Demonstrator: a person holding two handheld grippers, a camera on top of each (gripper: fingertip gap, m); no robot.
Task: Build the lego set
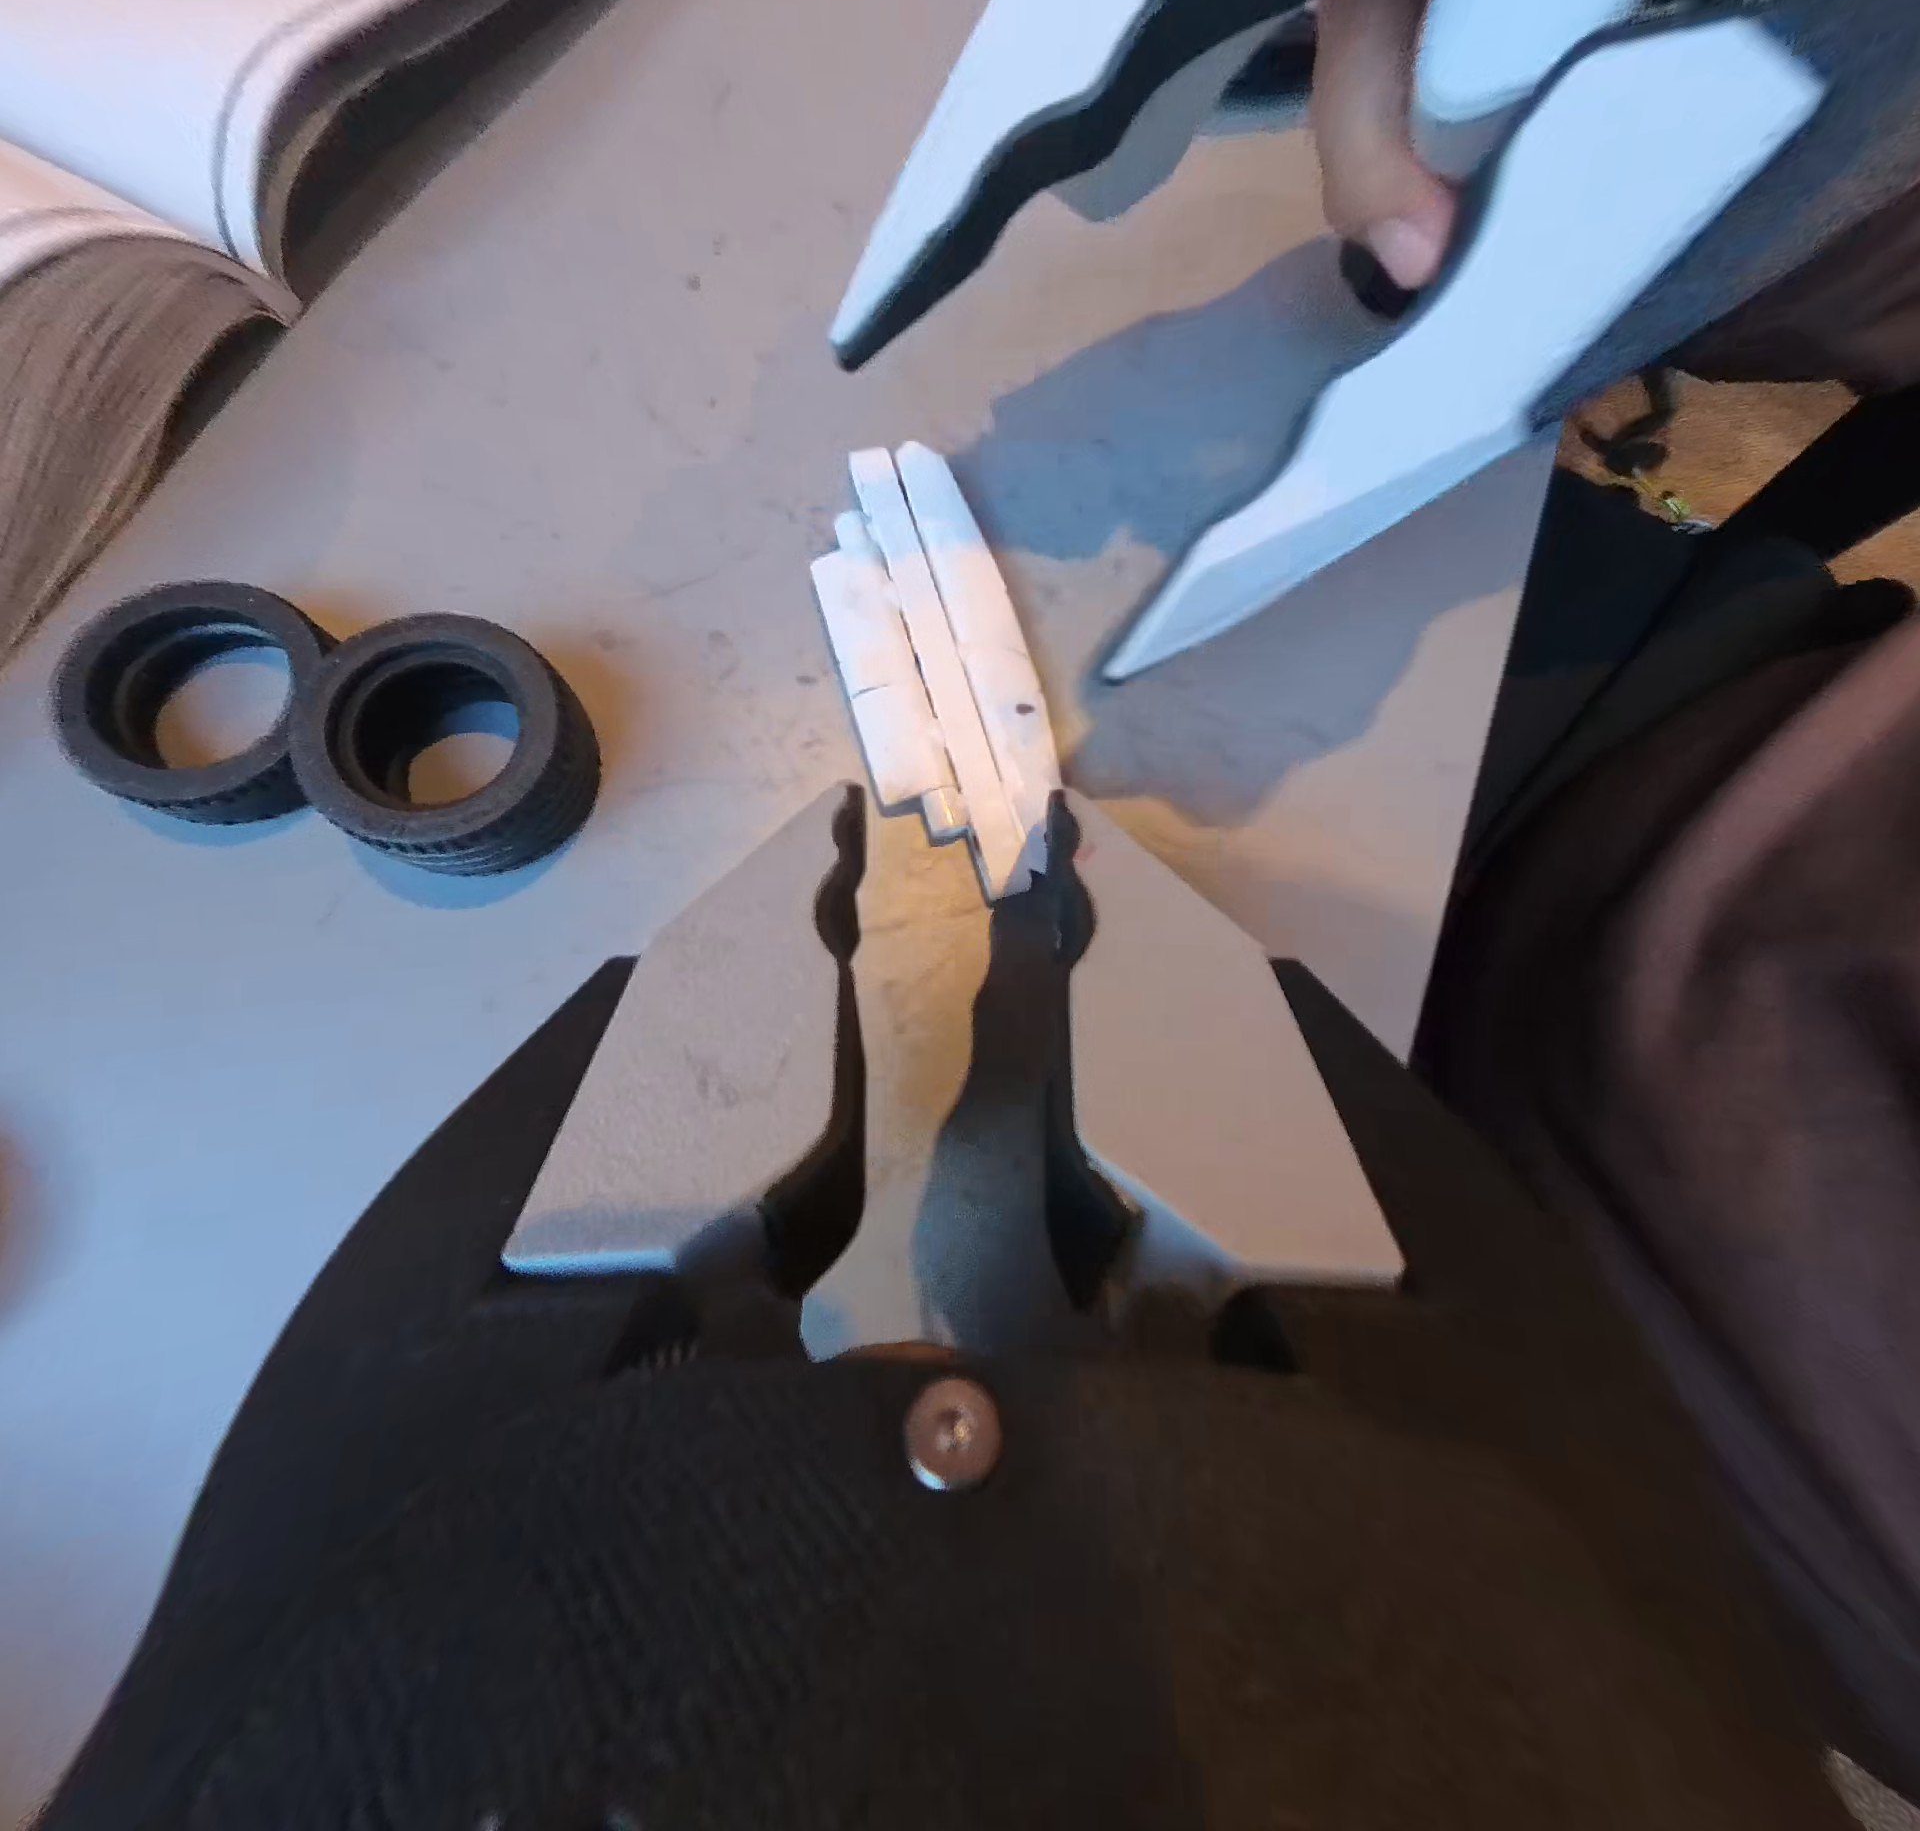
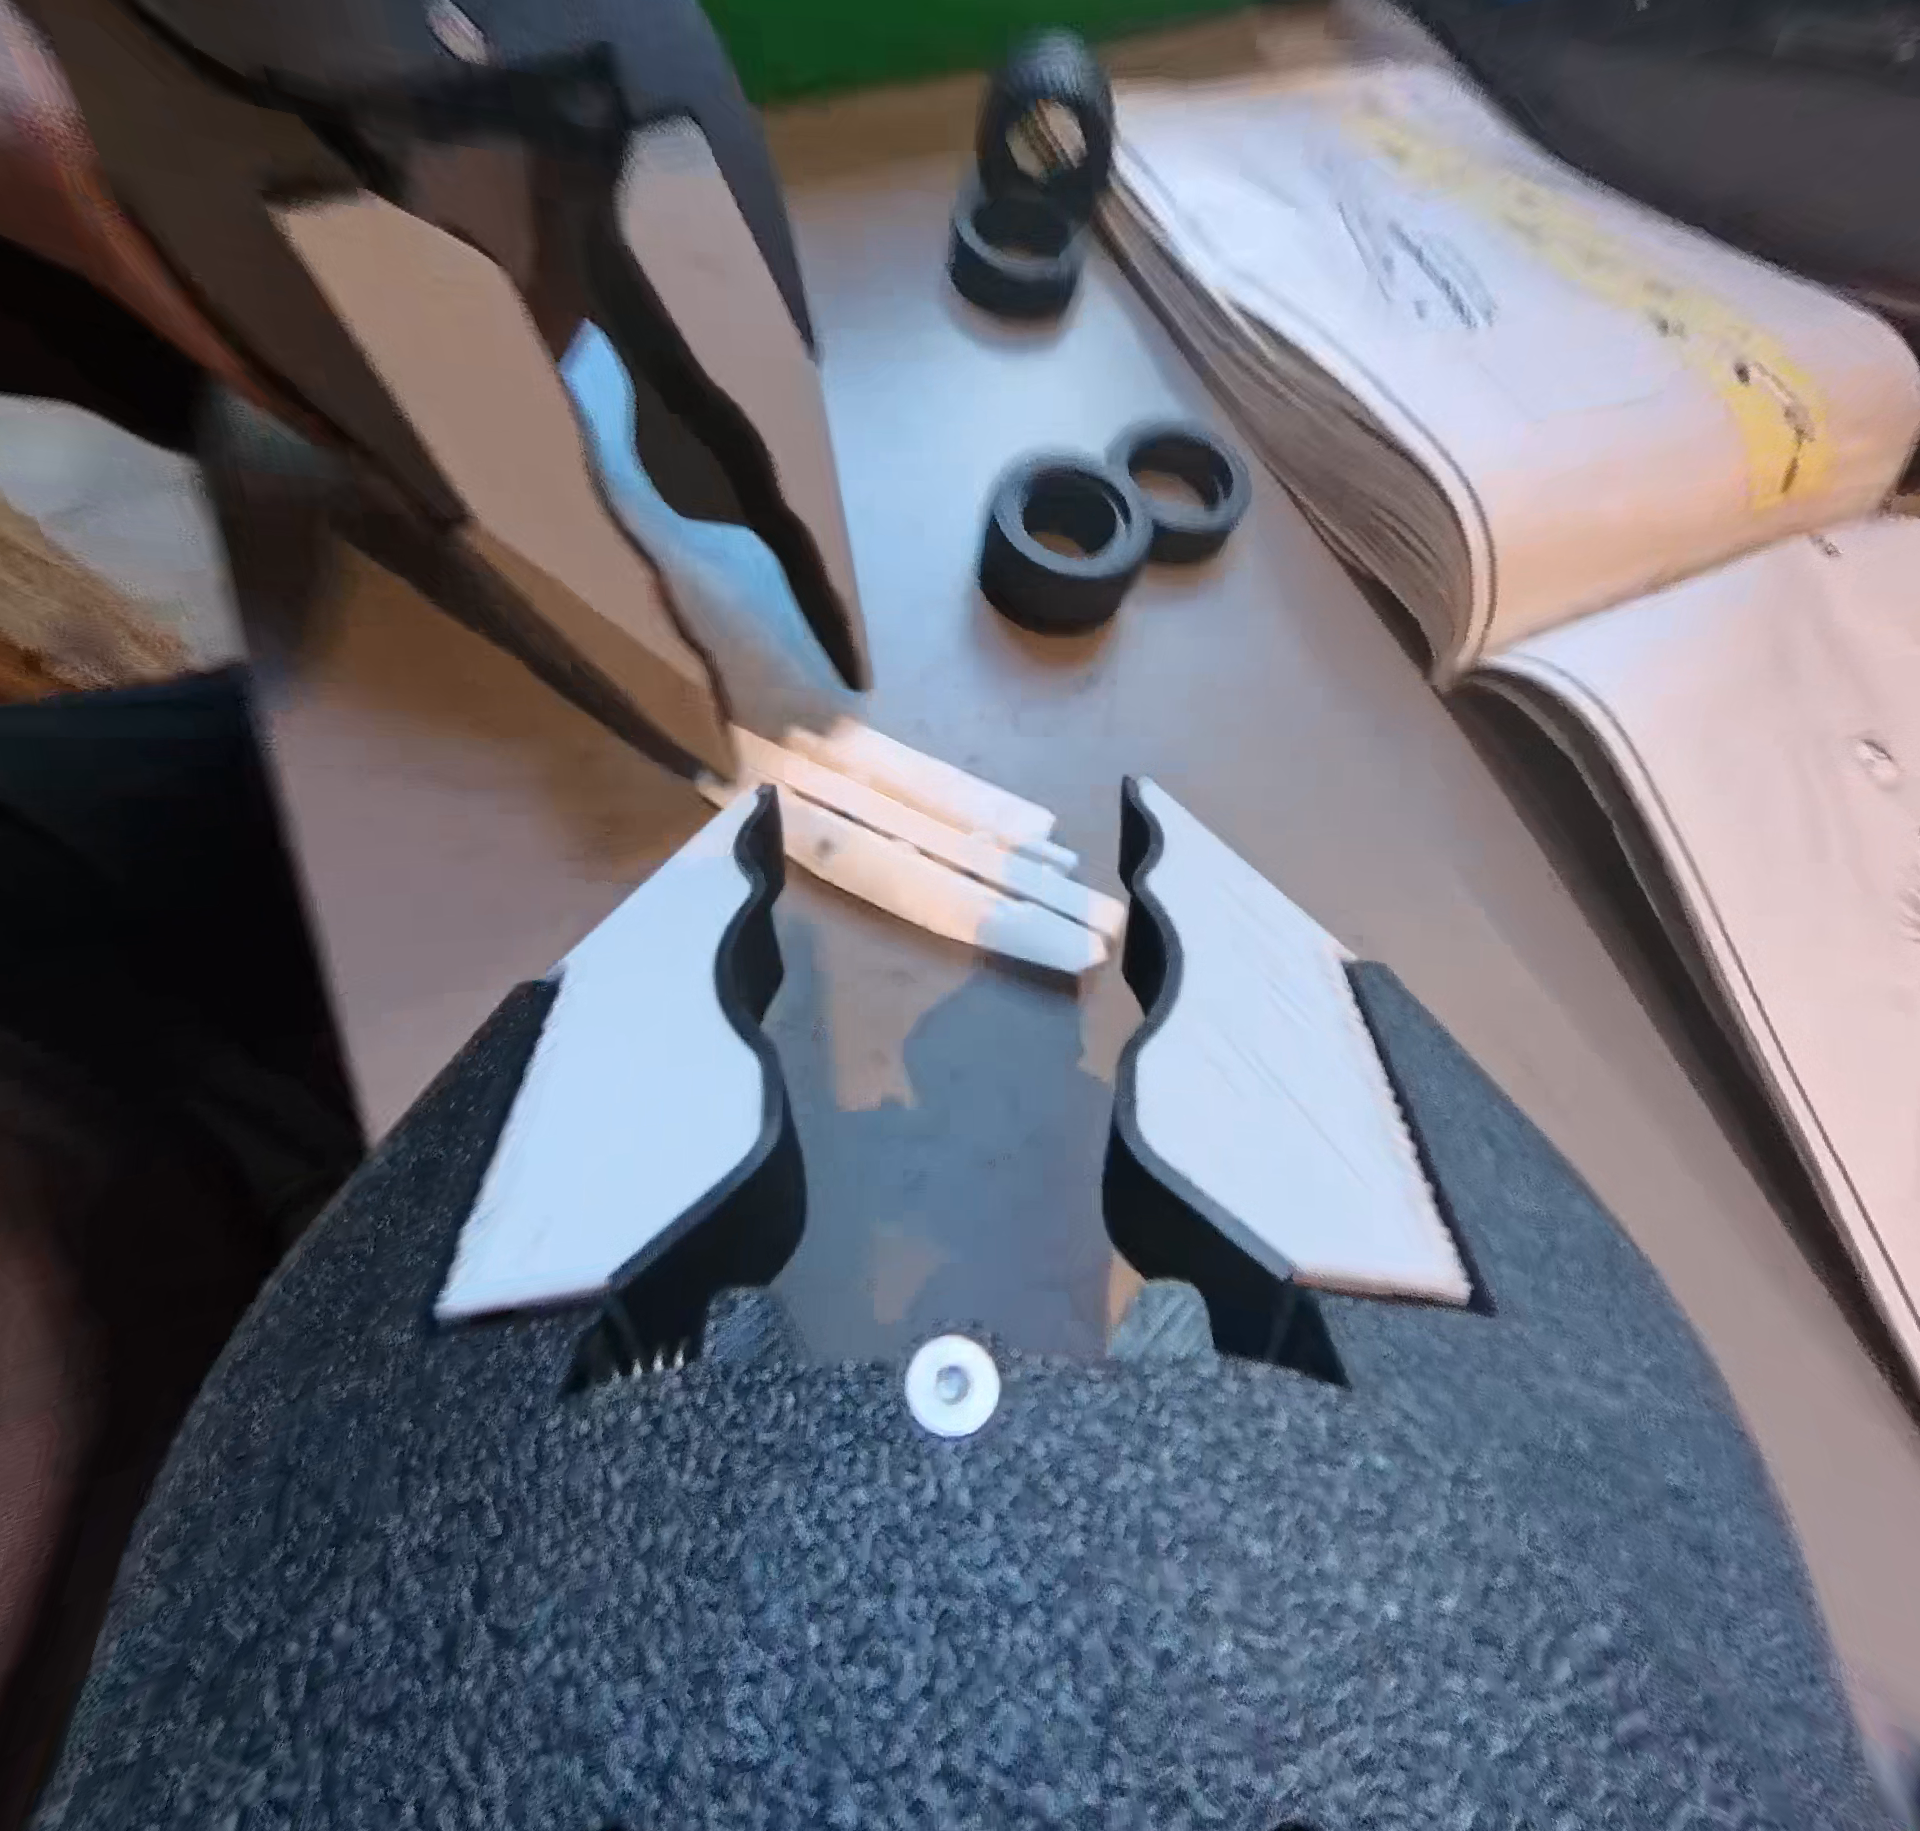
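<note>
At centre of the left wrist view, your white lego assembly (image 1: 940,659) lies flat on the table (image 1: 582,431), w/ the left gripper (image 1: 956,825) part-closed, fingers a narrow gap apart, one tip touching the near end; can't tell if it's really pinched. Risk: a tip-only hold could let the stacked plates pivot or split apart if you lift, esp. w/ the black tyres (image 1: 322,732) mid-left close by. Right gripper (image 2: 945,836) comes in from upper right of that view, angled down, fingers wide apart over the far end, empty.
</note>
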